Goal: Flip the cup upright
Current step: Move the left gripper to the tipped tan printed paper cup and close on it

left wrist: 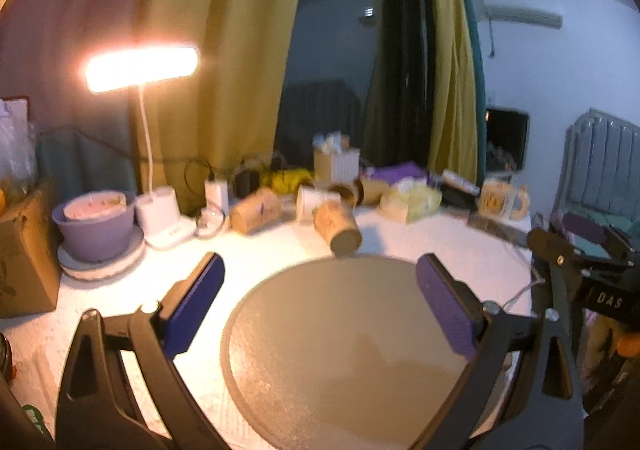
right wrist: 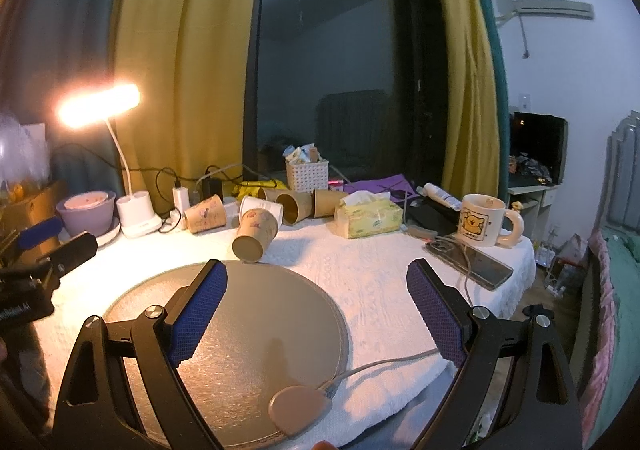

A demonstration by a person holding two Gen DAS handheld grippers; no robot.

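The paper cup [right wrist: 256,231] lies on its side on the white-covered bench [right wrist: 372,274], its base touching the far edge of the round grey mat [right wrist: 248,334]. Both the left gripper [left wrist: 320,304] and right gripper [right wrist: 318,308] hover over that mat, jaws spread wide and empty. More tipped cups [right wrist: 296,206] lie beyond the mat.

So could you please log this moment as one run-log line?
left gripper: open, empty | right gripper: open, empty | nearest paper cup: on its side, beyond round mat | flip: not started

Tipped cup [right wrist: 255,231] lies just behind the round mat [right wrist: 248,326]; tissue box [right wrist: 369,215] to its right.
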